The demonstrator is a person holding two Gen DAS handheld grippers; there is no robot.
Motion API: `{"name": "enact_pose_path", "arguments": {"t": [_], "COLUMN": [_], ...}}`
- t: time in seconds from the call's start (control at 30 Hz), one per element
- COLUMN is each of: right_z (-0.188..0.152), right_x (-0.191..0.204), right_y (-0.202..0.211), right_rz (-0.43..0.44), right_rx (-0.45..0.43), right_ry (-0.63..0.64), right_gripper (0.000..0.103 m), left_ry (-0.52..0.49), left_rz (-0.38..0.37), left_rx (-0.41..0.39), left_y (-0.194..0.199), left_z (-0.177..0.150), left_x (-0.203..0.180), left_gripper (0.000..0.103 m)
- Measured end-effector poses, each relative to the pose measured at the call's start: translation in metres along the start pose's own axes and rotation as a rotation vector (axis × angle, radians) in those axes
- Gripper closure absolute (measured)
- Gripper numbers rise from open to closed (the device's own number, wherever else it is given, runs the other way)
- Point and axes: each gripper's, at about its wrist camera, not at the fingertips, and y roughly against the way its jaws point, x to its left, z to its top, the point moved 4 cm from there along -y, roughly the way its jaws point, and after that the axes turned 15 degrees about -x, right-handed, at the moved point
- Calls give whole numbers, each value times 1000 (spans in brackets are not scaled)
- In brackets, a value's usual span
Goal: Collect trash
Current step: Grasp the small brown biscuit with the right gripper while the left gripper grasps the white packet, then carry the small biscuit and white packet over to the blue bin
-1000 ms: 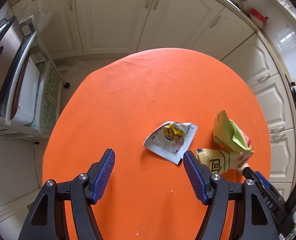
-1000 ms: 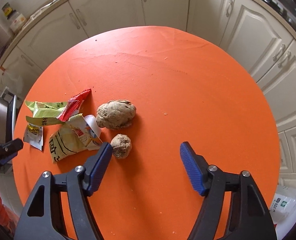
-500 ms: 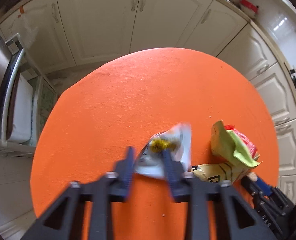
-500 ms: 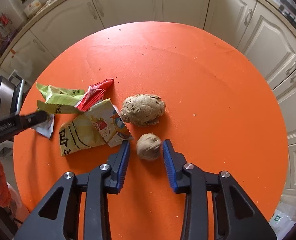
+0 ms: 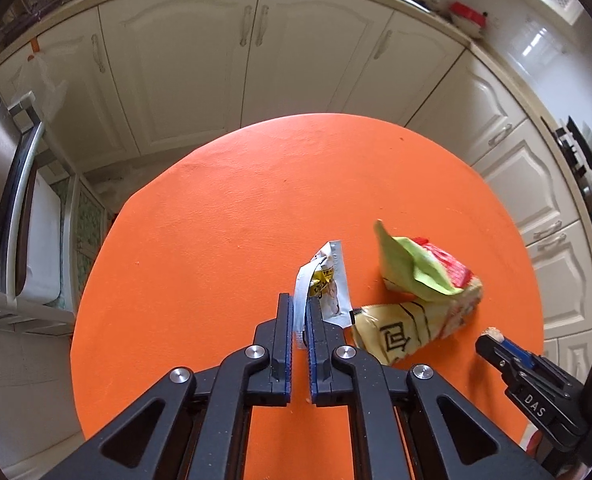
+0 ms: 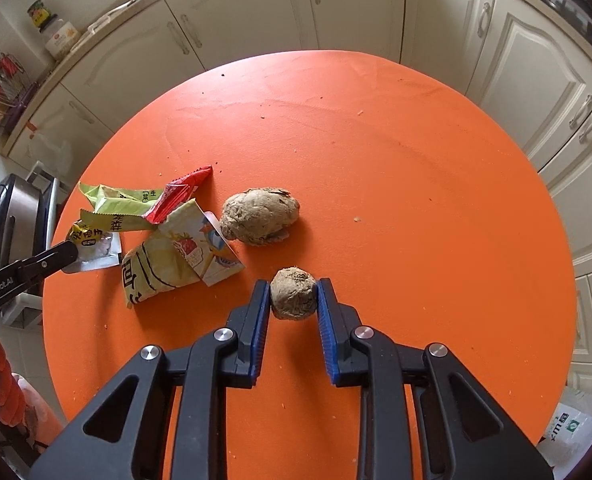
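On the round orange table (image 5: pixel 236 220) my left gripper (image 5: pixel 300 310) is shut on a white snack wrapper (image 5: pixel 330 280), which stands folded upright between the pads. Right of it lie a yellow wrapper (image 5: pixel 400 334) and a green wrapper (image 5: pixel 410 270) with a red one on top. In the right wrist view my right gripper (image 6: pixel 294 294) has a small brown crumpled ball (image 6: pixel 294 296) between its jaws. They are closing, and both blue pads touch its sides. A bigger brown lump (image 6: pixel 260 218) lies just beyond, with the yellow wrapper (image 6: pixel 160 276) to the left.
Cream cabinets (image 5: pixel 252 72) ring the table on the far side and right. A steel appliance and a rack (image 5: pixel 4 200) stand close to the table's left edge. A white bag (image 6: pixel 572 436) lies on the floor at the lower right. Crumbs dot the table (image 6: pixel 396 180).
Both grippers went from wide open to closed. The left moved onto the white wrapper and pinched it upright. The right came around the small brown ball.
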Motion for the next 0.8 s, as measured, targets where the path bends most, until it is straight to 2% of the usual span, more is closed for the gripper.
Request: {"name": "enact_pose_path", "arguments": {"t": [0.43,0.6,0.8], "right_z": [-15,-27,-47], "right_x": [-18,-33,-65], "right_y": [55,80,118], "right_rz": [8,-11,-39], "right_rx": [-81,-112,-159], "right_ry": [-58,-83,-138], "right_gripper": [79,79,79], "left_ry": [-67,-114,-228], "left_rz": [-12,-41,-75], "left_rx": [-61,-59,-39], "left_y": [71,91,106], "left_z": [-34,-52,-82], "left_x": [-21,-50,-102], "left_gripper": [101,101,101]}}
